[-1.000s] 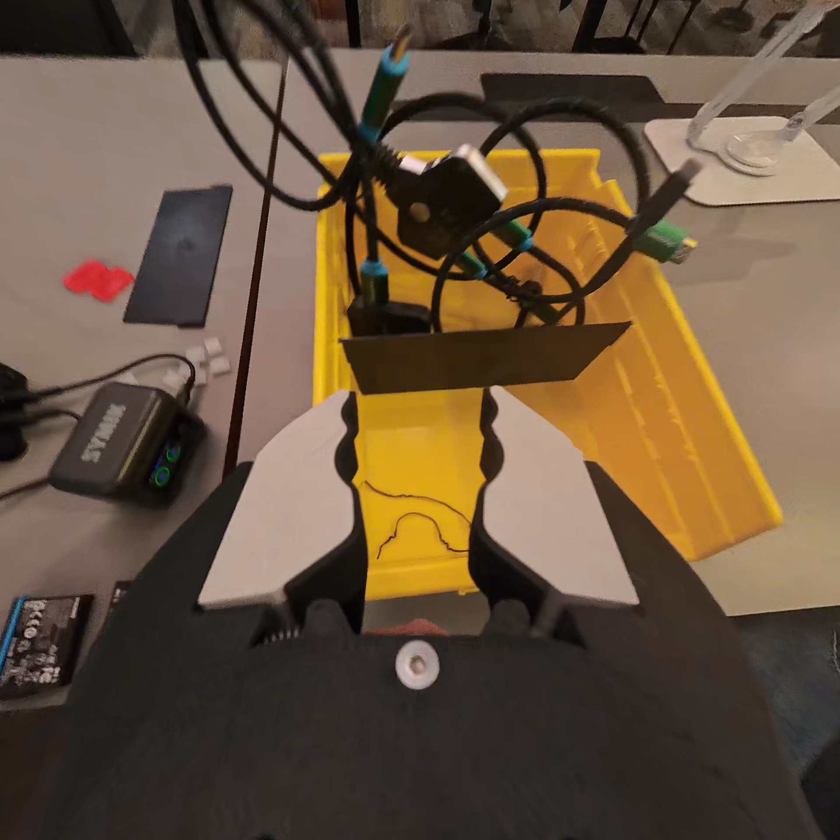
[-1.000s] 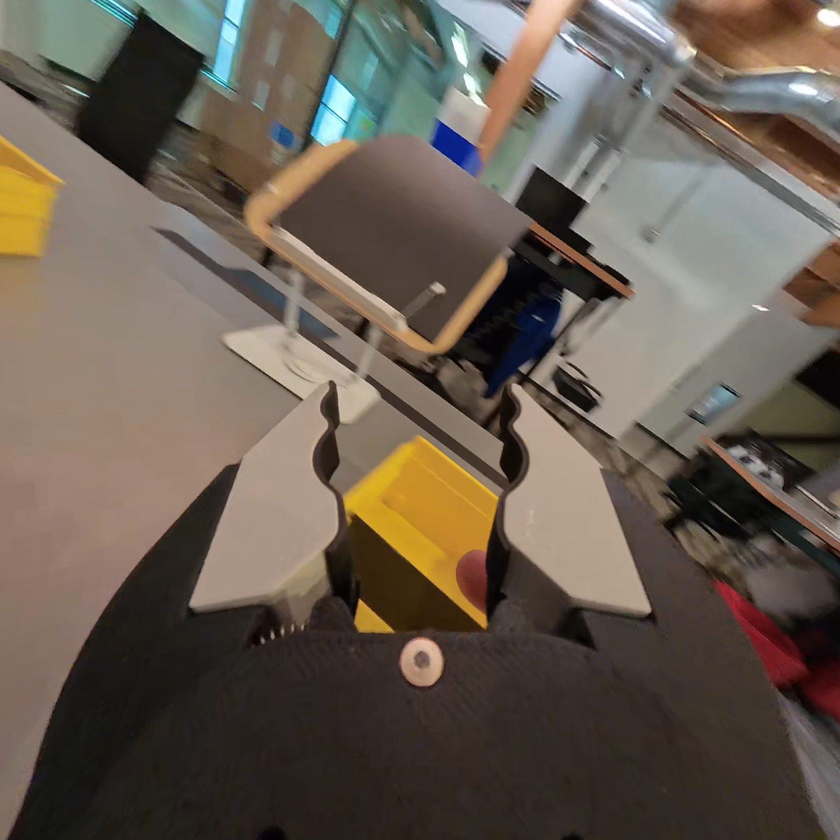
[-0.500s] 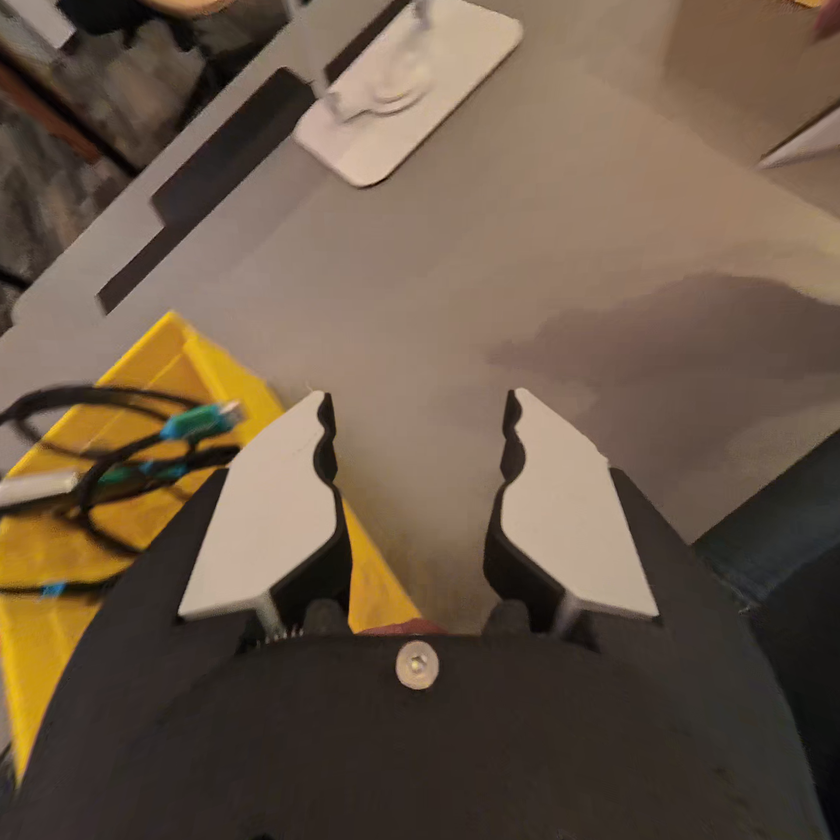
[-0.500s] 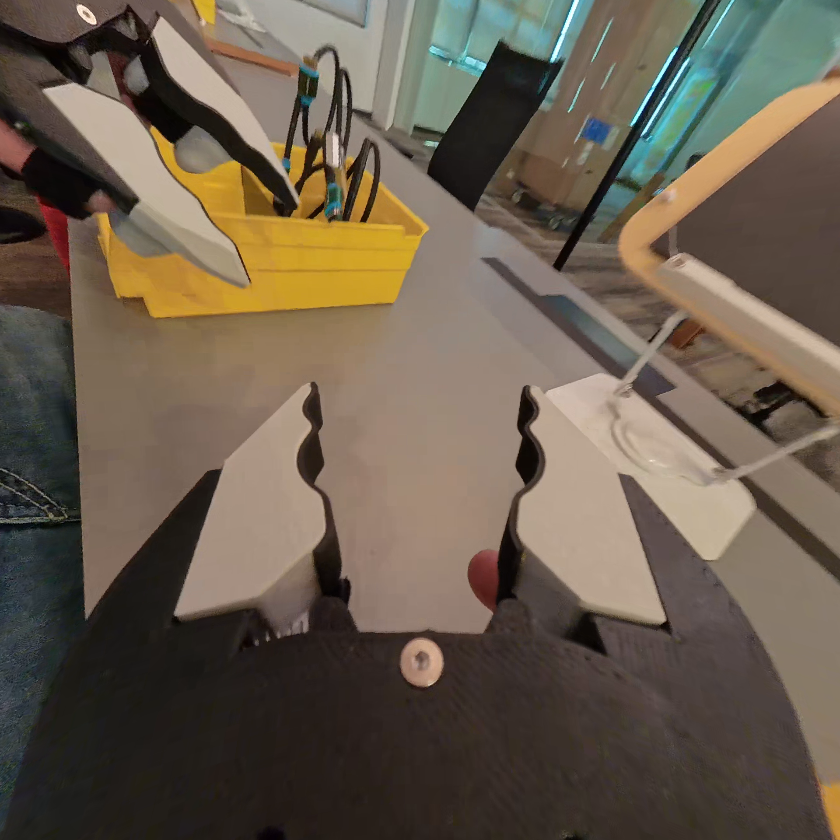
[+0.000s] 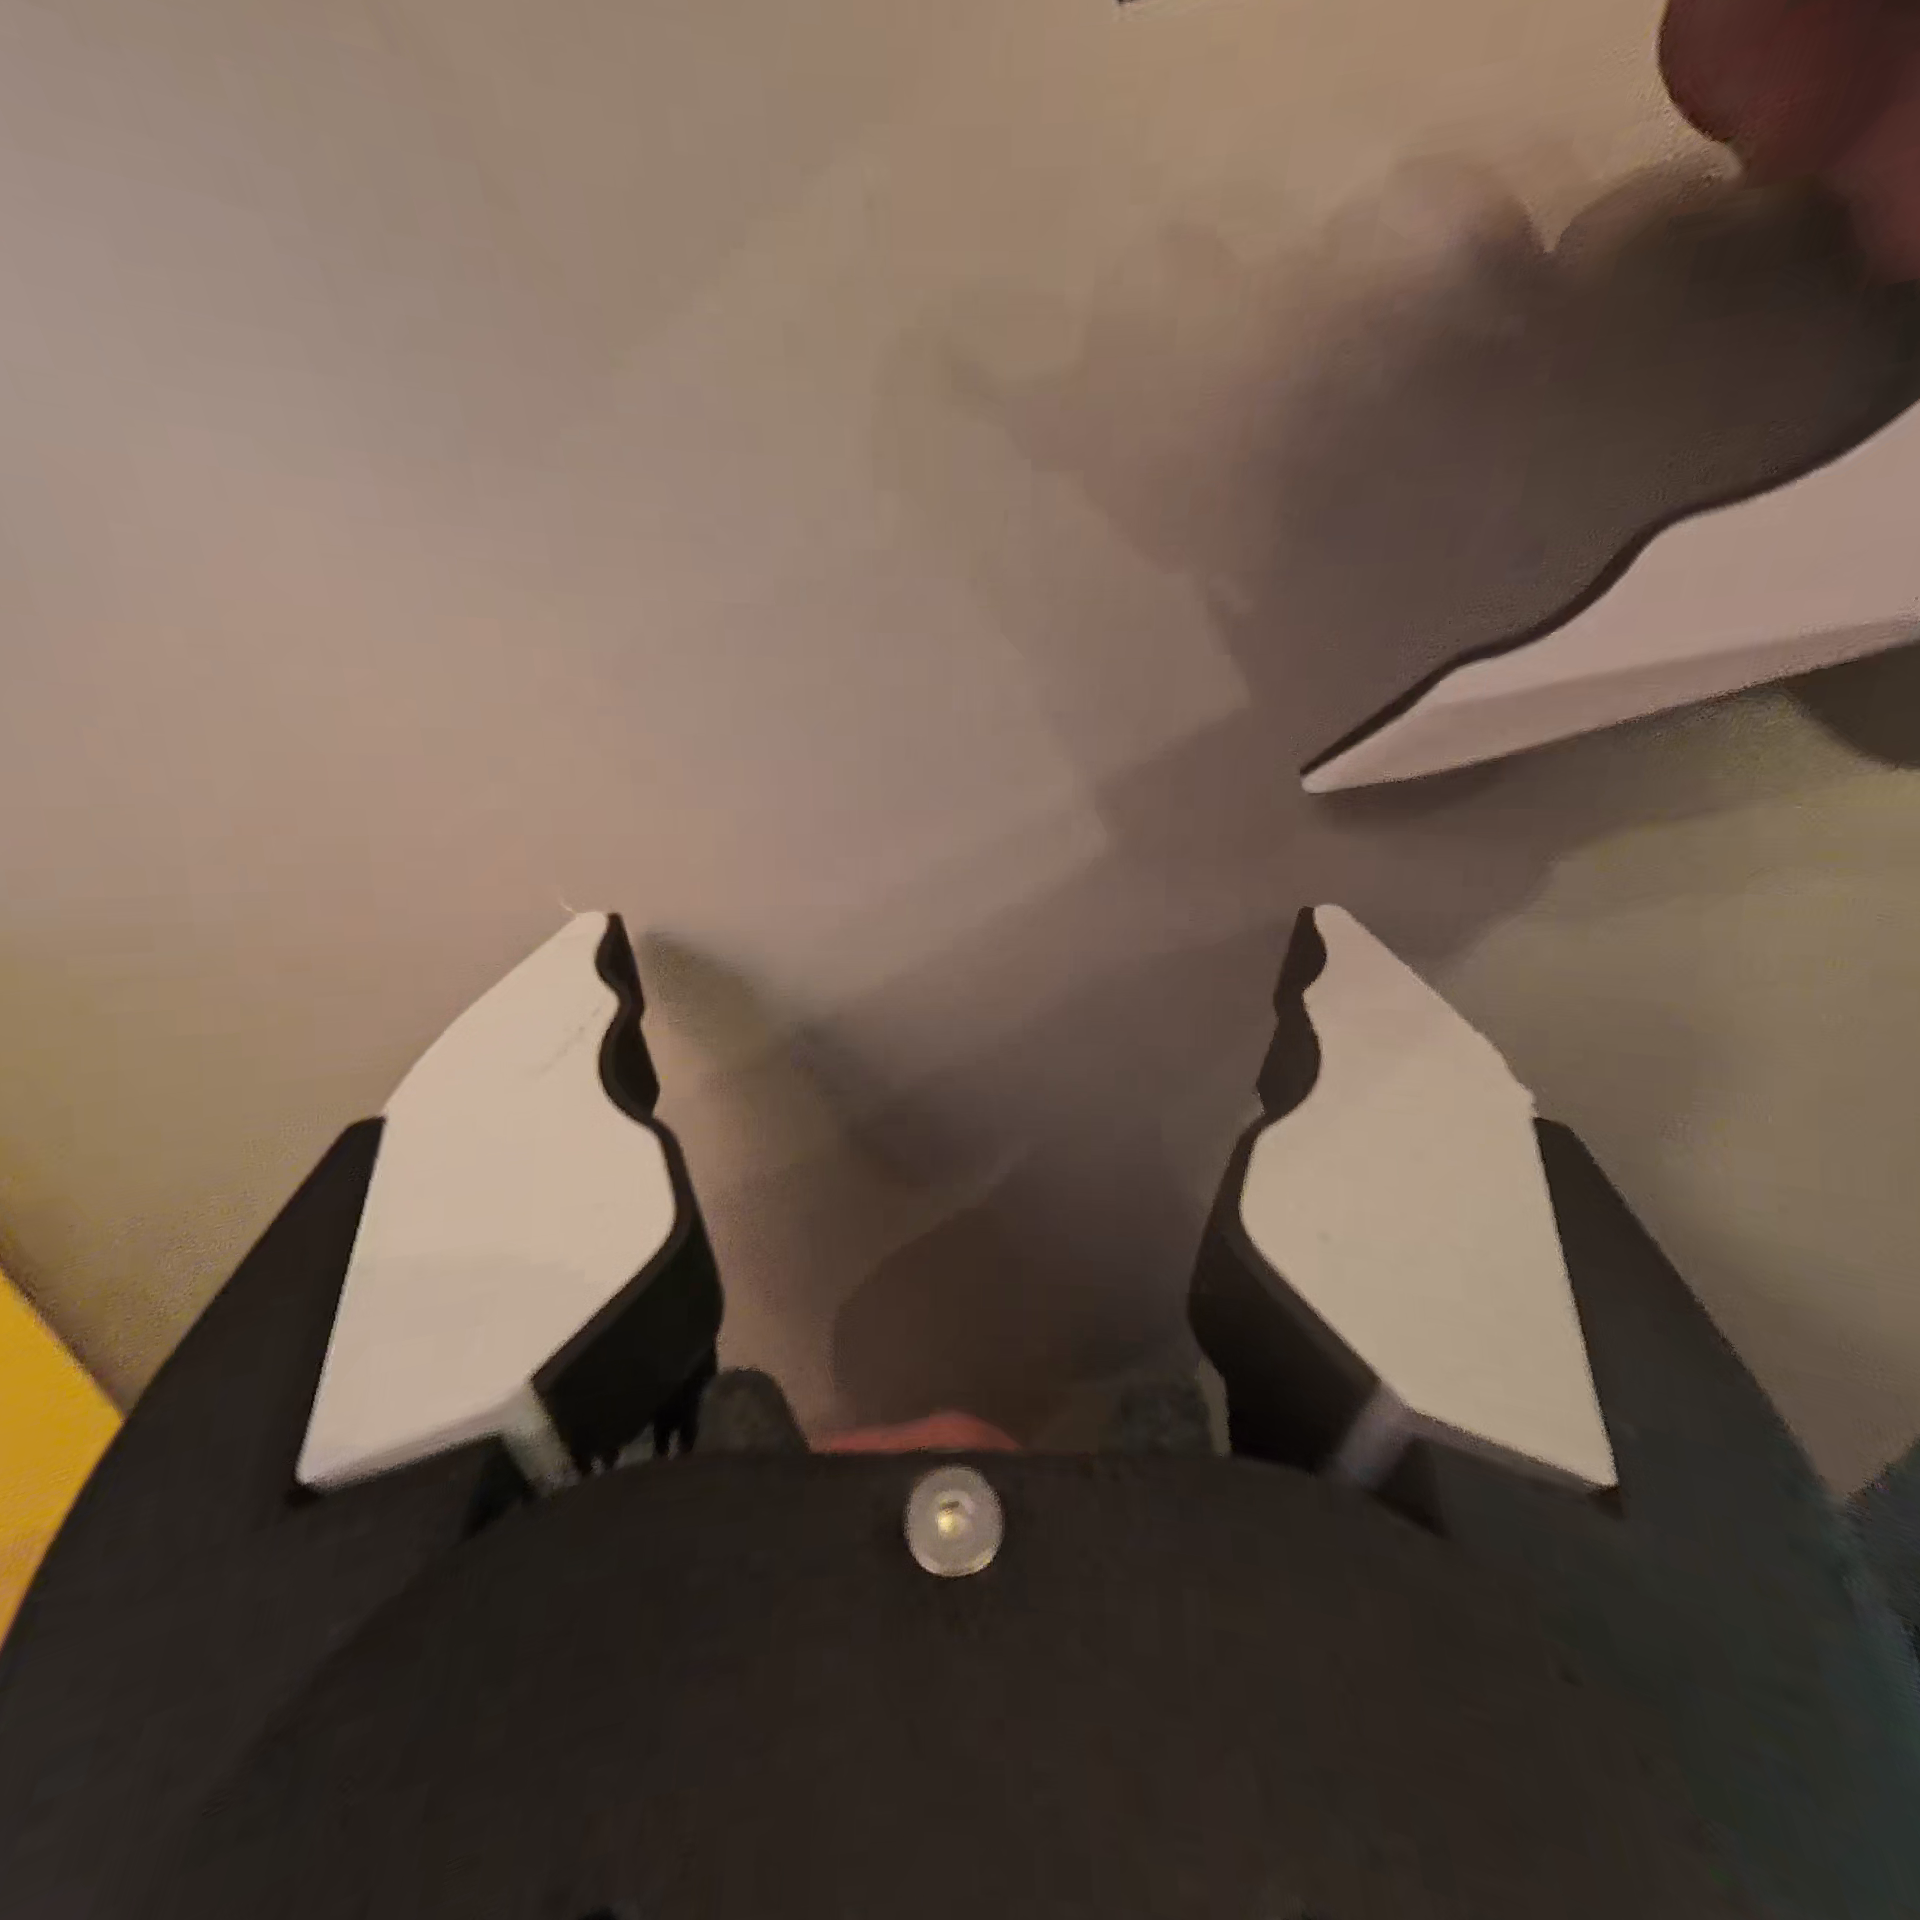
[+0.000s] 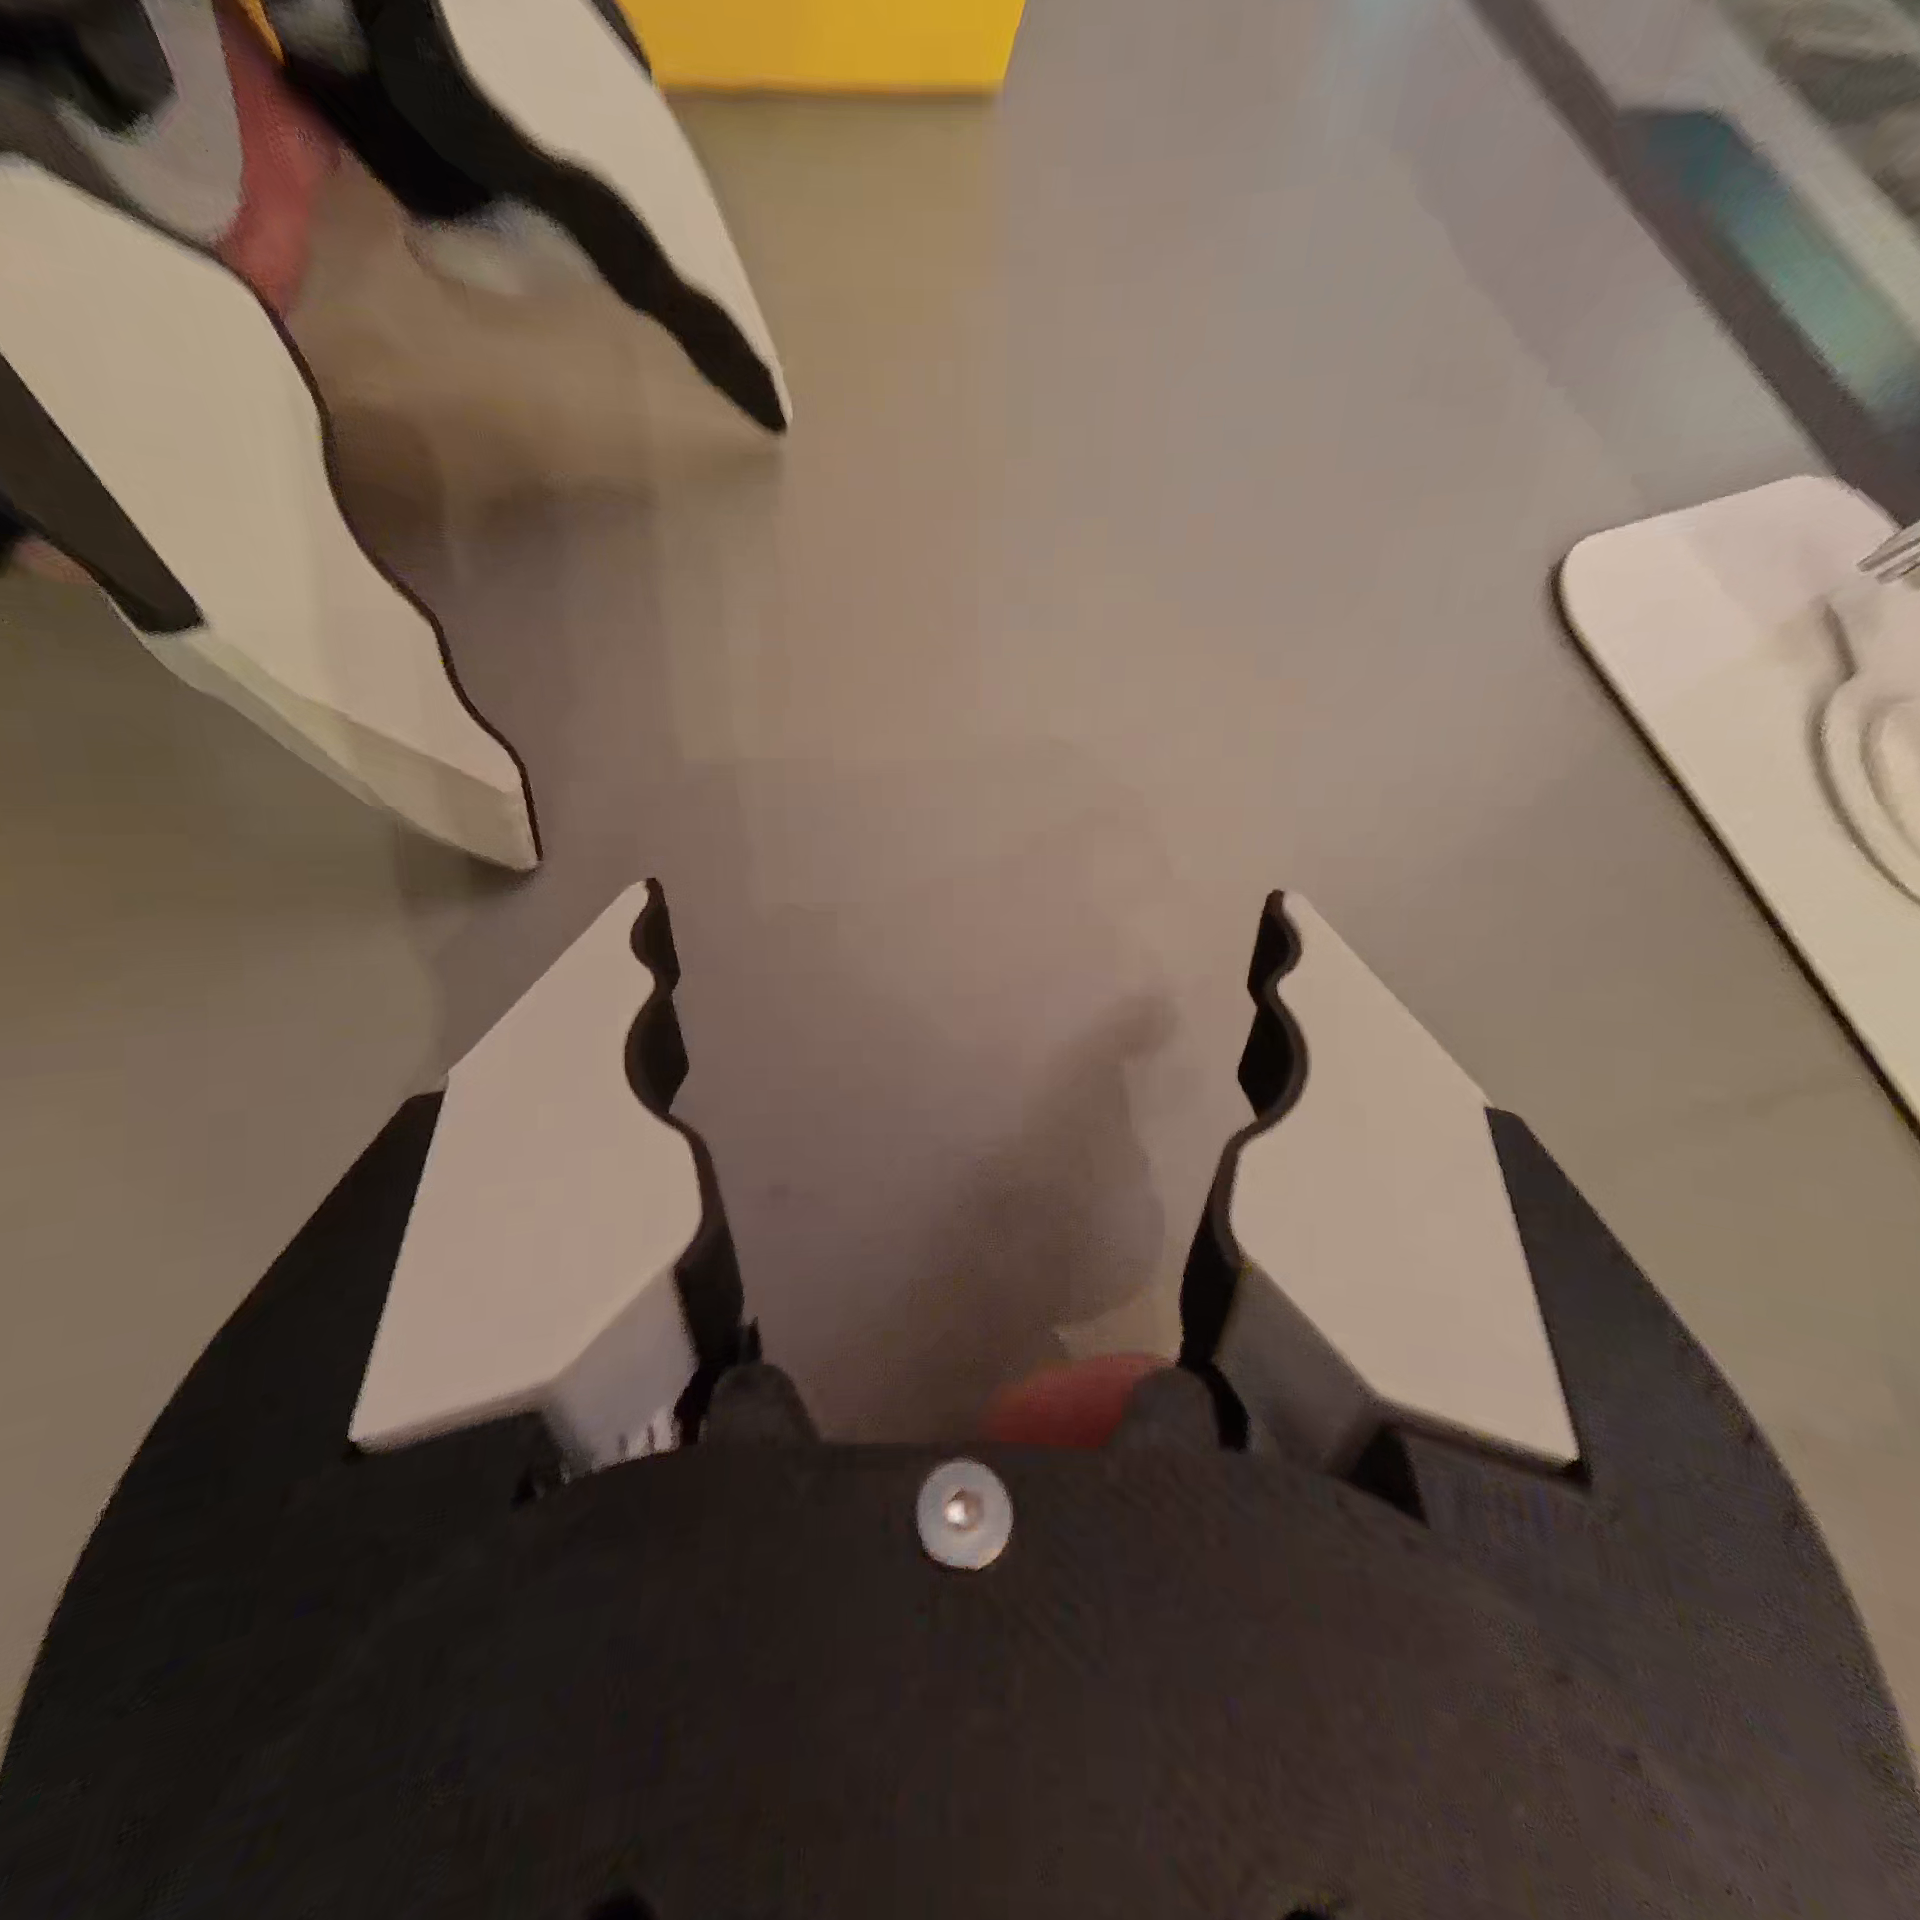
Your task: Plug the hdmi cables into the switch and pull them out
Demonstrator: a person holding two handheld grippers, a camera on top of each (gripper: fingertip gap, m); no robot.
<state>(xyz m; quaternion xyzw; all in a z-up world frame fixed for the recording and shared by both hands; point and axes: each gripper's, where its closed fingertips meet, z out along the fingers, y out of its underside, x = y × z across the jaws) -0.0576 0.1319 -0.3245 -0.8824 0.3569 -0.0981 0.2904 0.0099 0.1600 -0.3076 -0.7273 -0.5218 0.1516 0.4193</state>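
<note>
Both tongs are hanging released and empty over the bare grey counter point(image 5: 520, 468). Left tongs point(image 5: 956, 920) are pointing down at it, fingers spread wide; right tongs point(image 6: 961, 899) likewise, close beside them. A yellow bin point(image 6: 821, 42) is sitting at the far edge; cables and switch are out of view. A white stand base point(image 6: 1714, 665) is lying to the right.

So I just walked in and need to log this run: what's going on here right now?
A person holds a two-finger gripper in each hand over a grey table. The left gripper and the right gripper are both open and empty, pointed down at bare tabletop, close beside each other. Only an edge of the yellow bin shows, and a white stand base sits to the right. No HDMI cable or switch is in view, so nothing is being plugged or pulled at this moment.
</note>
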